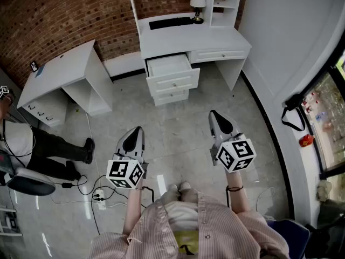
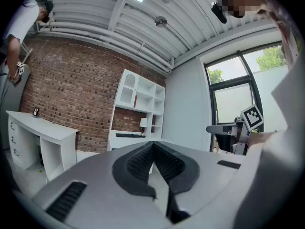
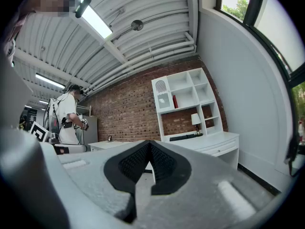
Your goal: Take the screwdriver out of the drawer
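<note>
1. Left gripper view: the left tool (image 2: 152,144) has its jaws closed tip to tip, with nothing between them.
2. Right gripper view: the right tool (image 3: 150,143) is in the same condition, with its jaws together and empty.
3. Head view: both tools are held in front of the person's body, side by side and apart from each other, above the bare floor (image 1: 178,139).
4. The drawer (image 1: 168,66) is the top one under the white counter (image 1: 188,36). It stands pulled out and is well apart from both tools.
5. The screwdriver cannot be made out, because the drawer interior is too small in the head view to show its contents. Going by the task, it is judged to lie inside the drawer.
6. Status: the drawer appears to be already open, and no grasp has been made. Remaining steps:
   - Approach the counter.
   - Open one tool and reach into the drawer.
   - Clamp the screwdriver and lift it clear.
</note>
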